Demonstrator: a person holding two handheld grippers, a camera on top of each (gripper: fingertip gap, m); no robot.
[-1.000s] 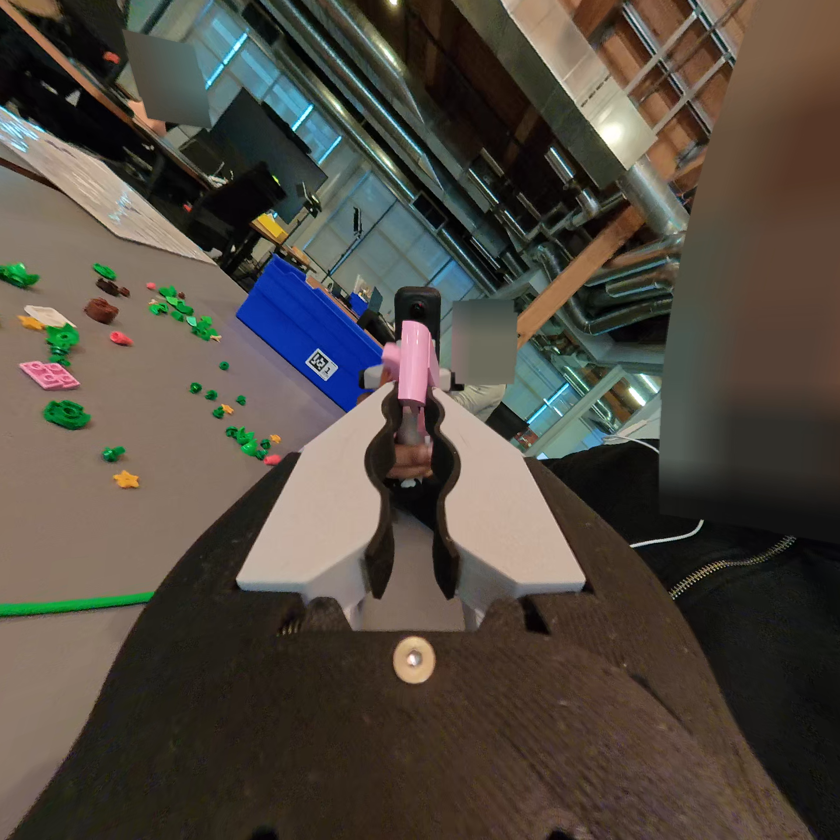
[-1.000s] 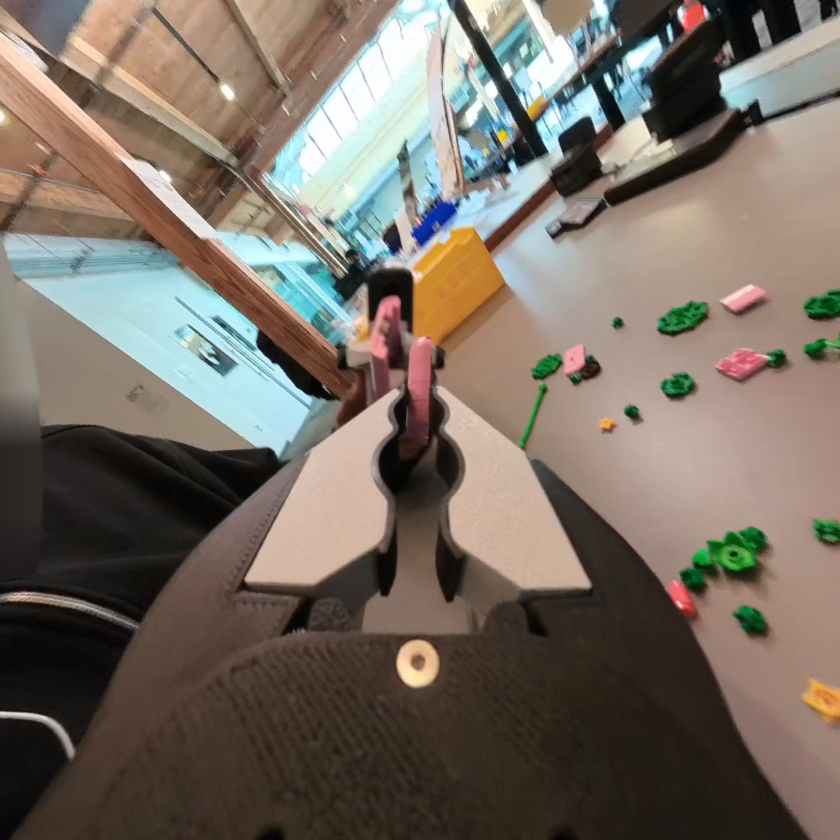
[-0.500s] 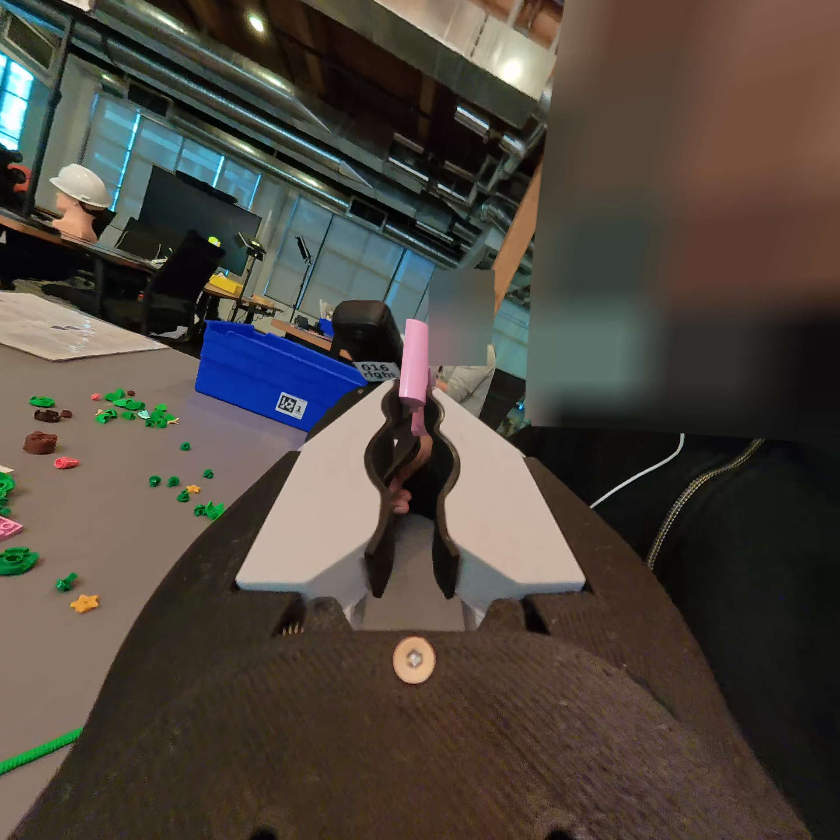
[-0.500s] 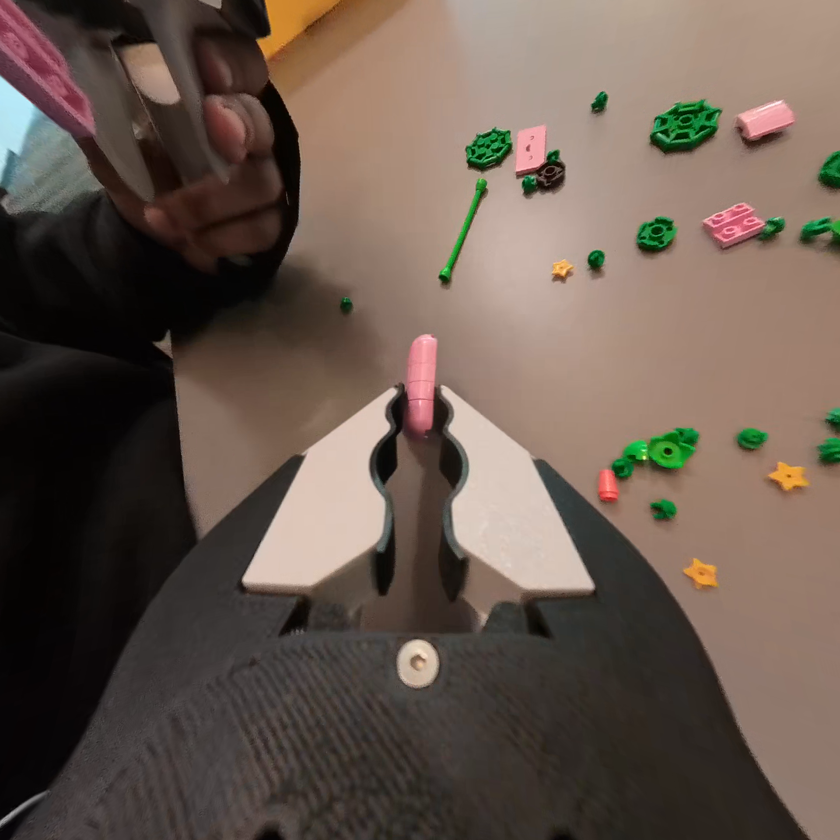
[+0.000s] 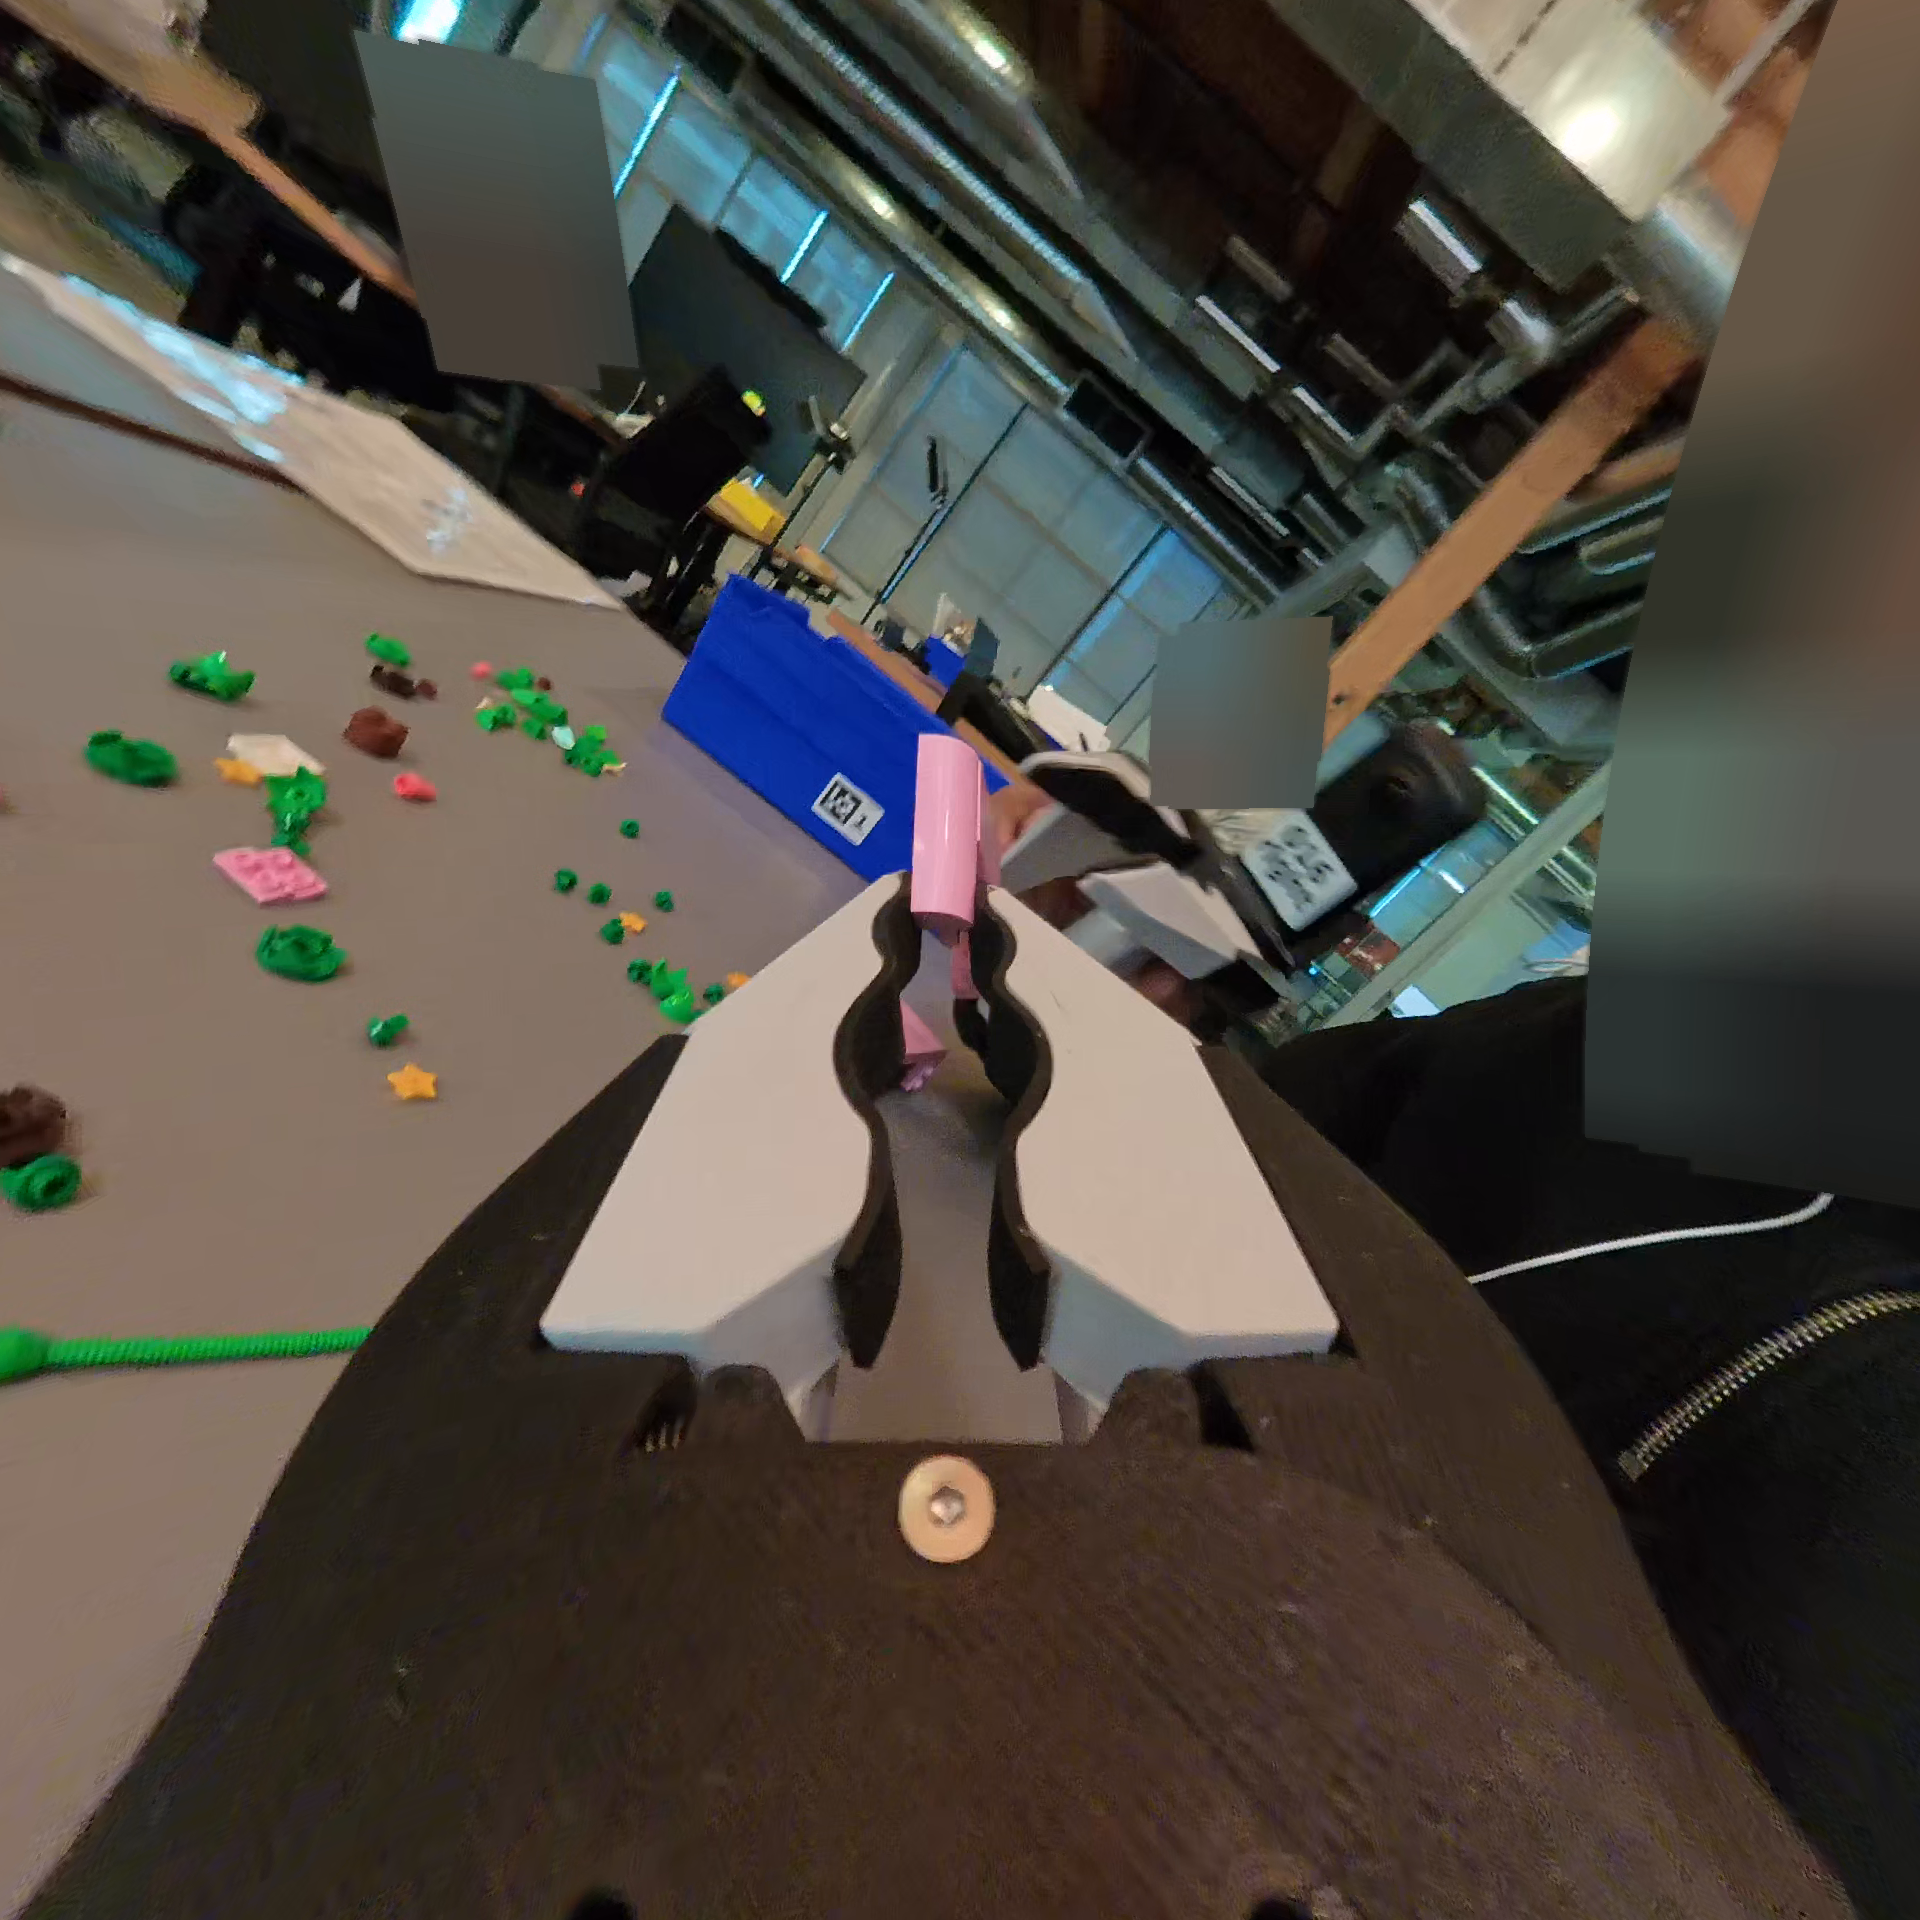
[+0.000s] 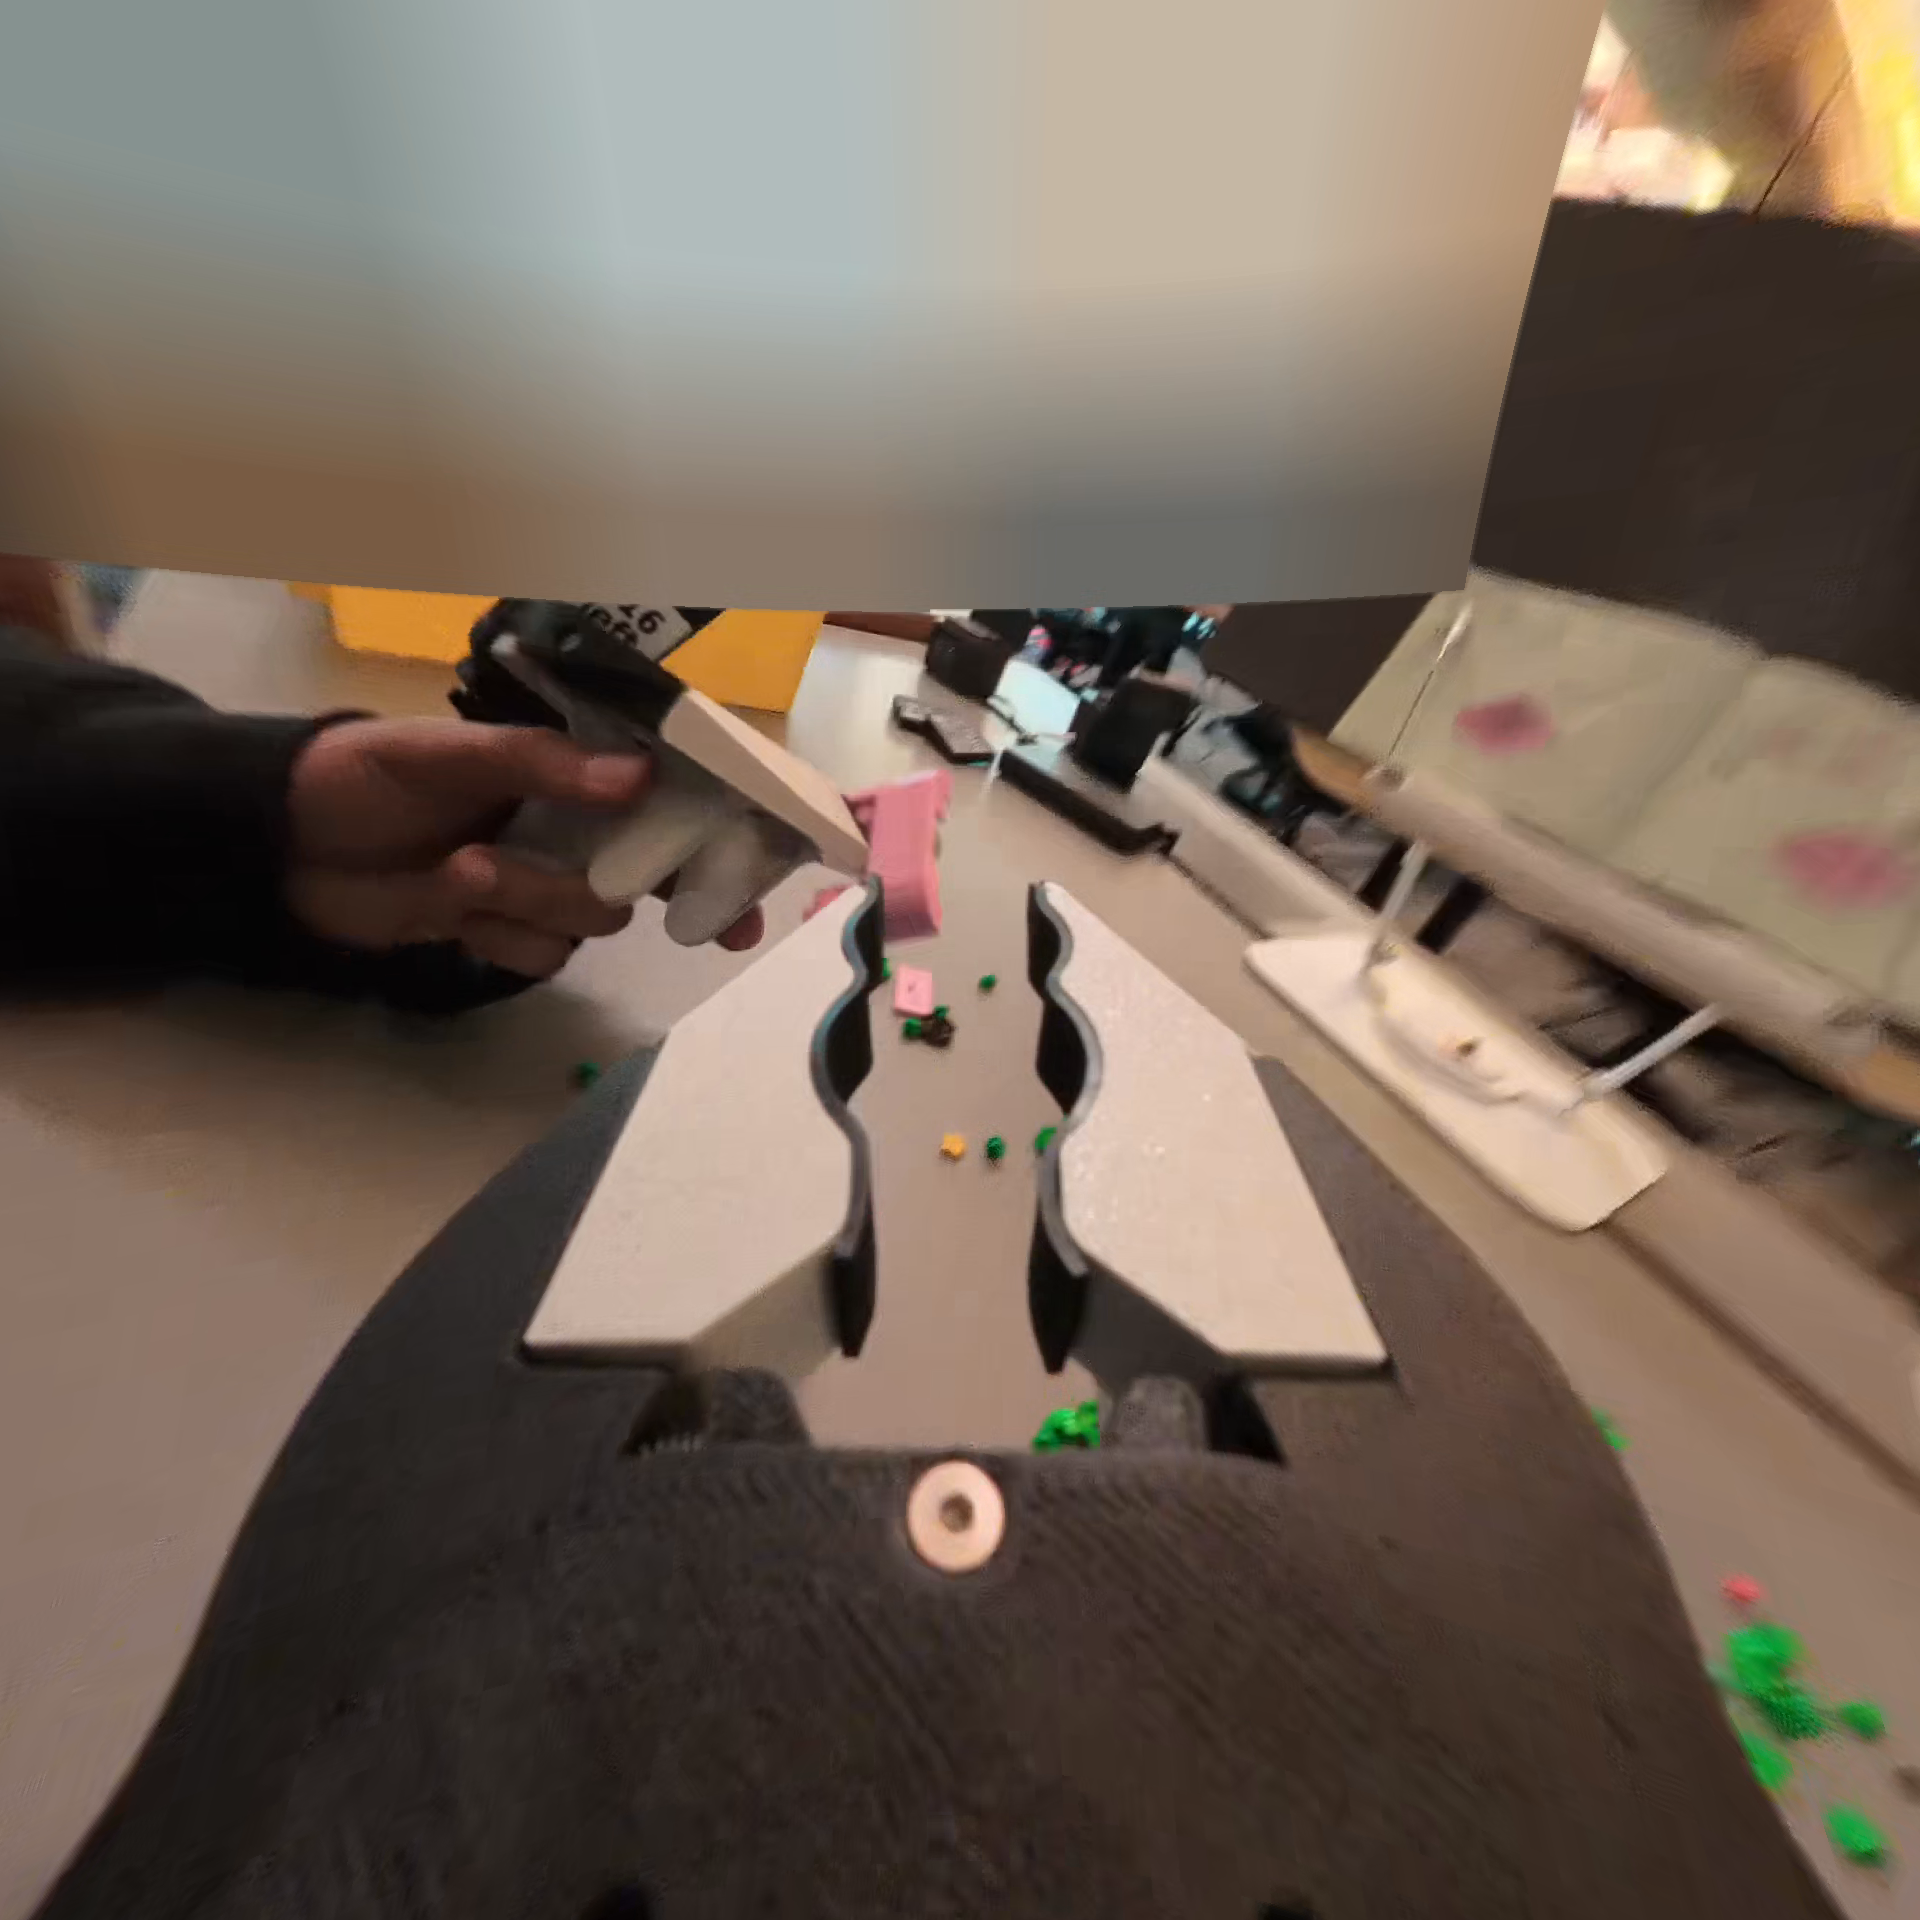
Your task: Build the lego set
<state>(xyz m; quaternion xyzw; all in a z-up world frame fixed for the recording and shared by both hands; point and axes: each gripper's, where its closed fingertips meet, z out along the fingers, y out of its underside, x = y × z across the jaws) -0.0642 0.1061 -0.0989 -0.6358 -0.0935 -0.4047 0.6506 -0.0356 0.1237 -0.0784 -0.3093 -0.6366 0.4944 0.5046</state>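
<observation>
Above the grey worktop [image 5: 208,1143], left claw [image 5: 943,914] pinches the pink brick assembly [image 5: 945,831]; right claw [image 6: 951,899] gapes wide, empty, just beside it. Green pieces [image 5: 301,951] scattered below.

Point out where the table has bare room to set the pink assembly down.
Left wrist view: bare grey table lies between the left hand-held gripper, which holds the pink assembly, the yellow star and the green rod. It is crowded farther out, around the pink plate and the green pieces toward the blue bin.
</observation>
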